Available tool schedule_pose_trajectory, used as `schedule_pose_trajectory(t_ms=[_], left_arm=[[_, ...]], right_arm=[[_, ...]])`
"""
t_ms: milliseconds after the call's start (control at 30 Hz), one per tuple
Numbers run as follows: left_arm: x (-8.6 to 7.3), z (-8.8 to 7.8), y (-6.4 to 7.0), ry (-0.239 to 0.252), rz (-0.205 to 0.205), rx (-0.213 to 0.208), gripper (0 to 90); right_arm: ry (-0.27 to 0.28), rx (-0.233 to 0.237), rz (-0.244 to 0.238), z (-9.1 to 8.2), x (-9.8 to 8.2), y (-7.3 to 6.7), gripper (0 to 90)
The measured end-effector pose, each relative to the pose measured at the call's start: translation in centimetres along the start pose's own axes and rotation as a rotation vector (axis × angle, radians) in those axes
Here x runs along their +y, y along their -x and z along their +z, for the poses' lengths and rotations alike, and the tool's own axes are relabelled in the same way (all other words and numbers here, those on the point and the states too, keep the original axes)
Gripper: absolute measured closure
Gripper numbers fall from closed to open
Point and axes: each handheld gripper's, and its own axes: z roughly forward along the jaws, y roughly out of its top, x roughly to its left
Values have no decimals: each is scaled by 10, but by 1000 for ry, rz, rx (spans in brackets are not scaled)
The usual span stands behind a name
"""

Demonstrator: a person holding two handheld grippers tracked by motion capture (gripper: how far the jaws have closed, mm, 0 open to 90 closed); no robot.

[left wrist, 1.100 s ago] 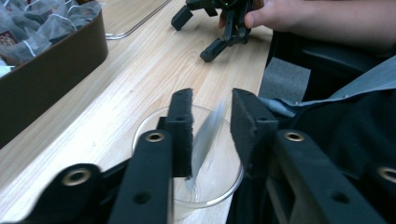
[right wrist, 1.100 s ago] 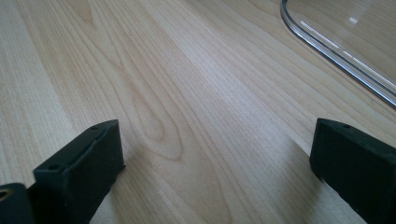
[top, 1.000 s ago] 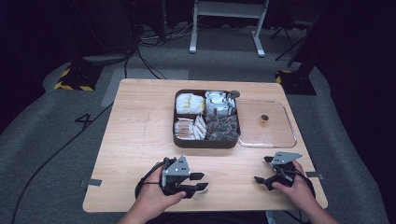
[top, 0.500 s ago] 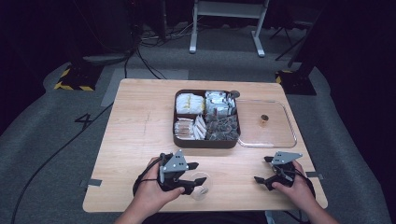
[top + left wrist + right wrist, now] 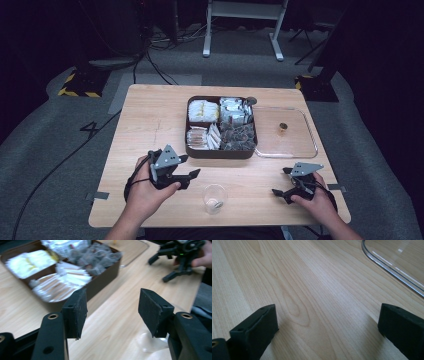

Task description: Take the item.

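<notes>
Cup (image 5: 214,198): the small clear plastic one now stands alone on the table (image 5: 150,125), low in the middle of the high view, with something small and pale lying in its bottom. A second ago my left claw (image 5: 192,176) was closed around it near the front edge; my jaws have just been opening, and I have drawn back toward the left of the frame, so the cup sits free just right of and below my tips. In the left gripper view my pads (image 5: 76,312) are spread with bare wood between them and a sliver of the clear cup (image 5: 150,345) low at the right. I take that to mean the placing step is done and I am free for the next pick, likely from the brown tray (image 5: 220,150) of wrapped packets above me in the frame.

My right claw (image 5: 283,183) rests at the lower right, unchanged from a second ago, jaws apart over bare wood with nothing between them. The clear lid (image 5: 287,132) lies beside the tray, at its right.

No brand or label is readable on the packets. A large "4" (image 5: 89,129) is marked on the floor at the left.
</notes>
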Motion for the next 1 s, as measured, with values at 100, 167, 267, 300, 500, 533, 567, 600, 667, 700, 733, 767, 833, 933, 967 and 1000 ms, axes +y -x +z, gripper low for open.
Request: schedule_pose_trajectory(t_ms=[100,167,267,300,500,533,567,600,667,700,733,767,833,933,967,1000], left_arm=[[-4,-4,-12,0,-4,48,382],[-7,-5,-19,-11,-8,85,374],[-12,-6,-26,-37,-22,121,345],[-15,-6,-28,-42,-29,134,345],[-28,-5,-43,-68,-68,160,323],[-29,-5,-44,-67,-71,161,321],[-32,-5,-47,-69,-81,163,318],[-35,-5,-50,-68,-91,165,313],[-40,-5,-55,-72,-103,178,304],[-42,-5,-58,-77,-105,184,300],[-46,-5,-61,-81,-108,198,296],[-48,-5,-63,-92,-109,212,293],[-55,-4,-67,-107,-124,233,292],[-64,-4,-72,-125,-140,251,287],[-68,-4,-74,-129,-148,254,286],[-71,-4,-75,-132,-154,257,283]], right_arm=[[0,-1,0,0,0,0,27],[1,-1,2,0,0,0,27],[1,-1,2,0,0,0,27],[1,-1,2,0,0,0,27],[1,-1,2,0,0,0,27],[1,-1,2,0,0,0,27],[1,-1,2,0,0,0,27],[1,-1,2,0,0,0,27],[2,0,2,0,0,0,28],[2,0,2,0,0,0,28],[2,0,2,0,0,0,28],[1,0,2,0,0,0,28],[2,0,2,0,0,0,28],[2,0,2,0,0,0,28],[2,0,2,0,0,0,28],[1,0,2,0,0,0,28]])
